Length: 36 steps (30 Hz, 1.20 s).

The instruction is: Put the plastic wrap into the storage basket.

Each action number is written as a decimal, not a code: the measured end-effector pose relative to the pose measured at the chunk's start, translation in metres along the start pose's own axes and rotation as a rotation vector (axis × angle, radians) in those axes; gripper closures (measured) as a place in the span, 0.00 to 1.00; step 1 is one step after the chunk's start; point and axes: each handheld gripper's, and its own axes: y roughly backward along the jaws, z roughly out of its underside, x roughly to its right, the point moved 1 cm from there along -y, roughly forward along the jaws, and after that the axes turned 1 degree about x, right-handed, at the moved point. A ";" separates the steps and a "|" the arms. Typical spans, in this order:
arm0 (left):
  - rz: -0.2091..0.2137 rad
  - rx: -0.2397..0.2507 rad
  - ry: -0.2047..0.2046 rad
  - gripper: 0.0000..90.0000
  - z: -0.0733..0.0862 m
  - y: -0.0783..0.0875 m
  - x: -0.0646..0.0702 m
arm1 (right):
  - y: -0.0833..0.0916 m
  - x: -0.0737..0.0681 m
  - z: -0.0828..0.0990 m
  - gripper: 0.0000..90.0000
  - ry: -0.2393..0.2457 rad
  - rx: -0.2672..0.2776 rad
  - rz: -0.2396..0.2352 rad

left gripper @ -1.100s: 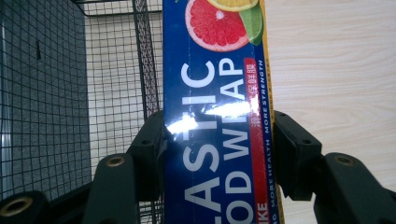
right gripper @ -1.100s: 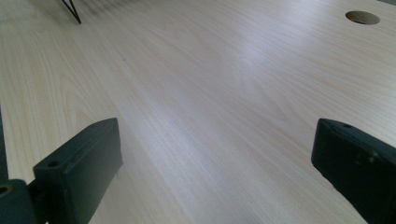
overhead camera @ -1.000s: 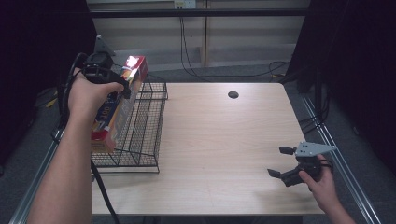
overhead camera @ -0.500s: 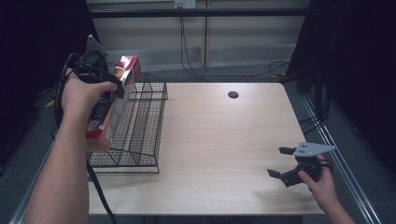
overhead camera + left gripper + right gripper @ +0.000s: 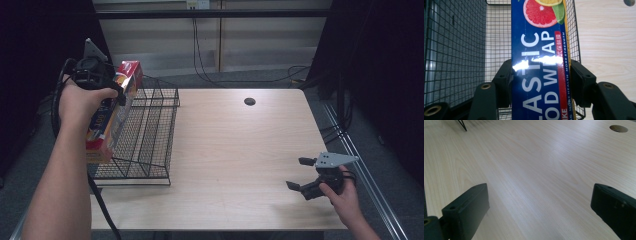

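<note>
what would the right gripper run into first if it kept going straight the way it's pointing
Probably nothing soon. The right gripper has open, empty jaws and points low across the bare table. Far ahead sit a foot of the wire basket and a round hole, both off to the sides, though depth is hard to judge.

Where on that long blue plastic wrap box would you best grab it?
Across its narrow width near mid-length, as the left gripper does now: its jaws press the two long side edges of the long blue cardboard plastic wrap box. The flat parallel sides probably suit such a squeeze.

Blue plastic wrap box [image 5: 541, 65] with white lettering; black wire basket [image 5: 145, 135].
</note>
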 end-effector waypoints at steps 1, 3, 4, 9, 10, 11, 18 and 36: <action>0.000 -0.001 0.002 0.50 0.000 0.000 -0.001 | 0.000 0.000 0.000 0.02 0.001 0.000 -0.001; -0.003 0.001 0.001 0.50 0.000 0.000 -0.003 | 0.000 0.000 0.000 0.02 0.001 -0.001 -0.001; -0.004 0.000 0.005 0.50 0.000 0.000 -0.004 | 0.000 0.000 0.000 0.02 0.000 0.000 0.001; -0.005 0.002 0.019 0.50 0.000 0.000 -0.009 | 0.000 0.001 0.000 0.02 -0.002 -0.001 -0.002; -0.011 0.003 0.017 0.50 0.001 0.000 -0.010 | 0.000 0.001 0.000 0.02 -0.003 0.000 -0.002; -0.012 0.000 0.014 0.50 0.001 0.000 -0.011 | 0.000 0.001 0.000 0.02 -0.006 0.000 -0.003; -0.014 0.000 0.026 0.50 0.002 0.000 -0.016 | 0.000 0.001 0.001 0.02 -0.005 0.000 -0.006; -0.026 -0.004 0.037 0.50 0.004 -0.009 -0.026 | -0.001 0.000 0.001 0.02 -0.002 -0.001 -0.004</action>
